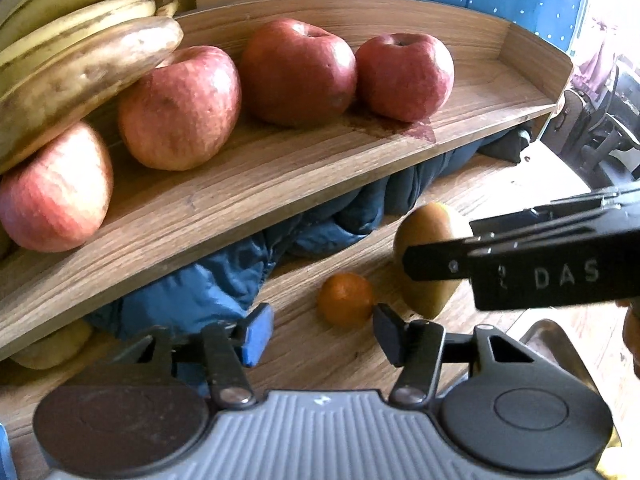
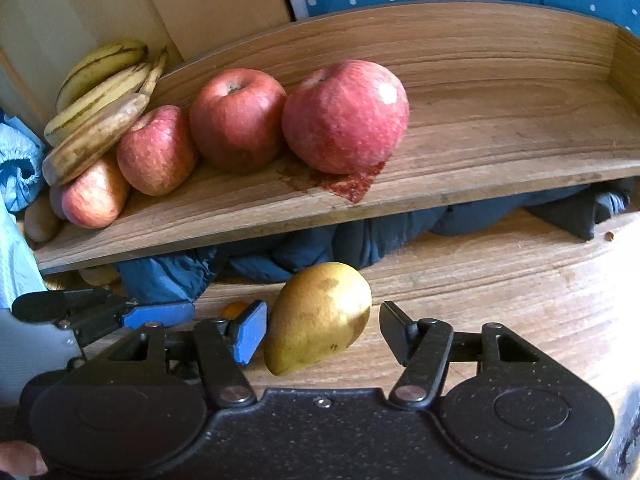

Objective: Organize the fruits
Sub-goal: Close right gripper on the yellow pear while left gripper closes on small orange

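Note:
A yellow-green pear (image 2: 318, 320) lies on the wooden tabletop (image 2: 520, 300) between the fingers of my right gripper (image 2: 322, 330). Its blue left pad sits at the pear's side, while a sliver of table shows before the right pad, so the jaws stand open around it. A small orange (image 1: 346, 300) rests on the table just ahead of my open left gripper (image 1: 322, 334), close to its right fingertip (image 1: 390, 334). In the left wrist view, a finger of the right gripper (image 1: 440, 264) crosses in front of the pear (image 1: 428, 224). Several red apples (image 2: 344, 116) and a bunch of bananas (image 2: 100, 92) sit on the raised wooden shelf (image 2: 500, 152).
Crumpled blue cloth (image 1: 224, 280) is stuffed under the shelf. A reddish stain (image 2: 352, 184) marks the shelf's front. The corner of a metal tray (image 1: 552, 344) lies at the right. Brownish tubers (image 2: 40, 220) sit at the left end. The shelf's right half (image 1: 500, 92) holds nothing.

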Demonstrator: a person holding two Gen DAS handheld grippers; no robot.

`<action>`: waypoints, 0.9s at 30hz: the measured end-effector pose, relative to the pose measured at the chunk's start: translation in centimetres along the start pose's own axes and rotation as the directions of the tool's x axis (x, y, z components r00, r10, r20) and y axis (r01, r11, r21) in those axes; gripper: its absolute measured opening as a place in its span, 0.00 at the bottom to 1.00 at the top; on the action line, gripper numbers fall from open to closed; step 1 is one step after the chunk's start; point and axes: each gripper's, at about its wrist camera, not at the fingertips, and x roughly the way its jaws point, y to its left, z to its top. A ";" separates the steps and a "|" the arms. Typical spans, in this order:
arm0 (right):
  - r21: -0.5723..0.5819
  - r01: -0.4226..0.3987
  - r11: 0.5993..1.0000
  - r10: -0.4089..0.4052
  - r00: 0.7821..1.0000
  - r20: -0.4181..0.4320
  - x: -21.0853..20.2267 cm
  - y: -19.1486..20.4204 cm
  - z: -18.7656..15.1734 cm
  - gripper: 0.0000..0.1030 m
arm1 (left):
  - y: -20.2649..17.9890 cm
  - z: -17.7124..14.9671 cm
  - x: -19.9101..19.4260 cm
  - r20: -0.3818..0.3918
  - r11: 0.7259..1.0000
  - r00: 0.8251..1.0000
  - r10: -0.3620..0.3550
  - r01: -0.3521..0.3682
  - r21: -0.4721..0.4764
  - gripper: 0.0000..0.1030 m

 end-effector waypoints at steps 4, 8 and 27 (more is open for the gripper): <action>0.005 -0.001 1.000 0.001 1.000 -0.007 0.2 0.0 -0.3 0.62 | -0.1 0.1 0.3 0.004 1.000 1.000 -0.004 0.004 0.004 0.57; 0.004 0.003 1.000 -0.003 1.000 -0.011 0.7 0.3 -0.4 0.63 | -0.1 0.2 0.6 0.012 1.000 1.000 -0.013 0.012 0.010 0.53; 0.050 -0.047 0.998 0.048 0.999 -0.015 1.5 -0.6 -0.7 0.62 | -0.1 0.0 0.4 0.041 0.999 0.999 -0.032 0.032 0.007 0.35</action>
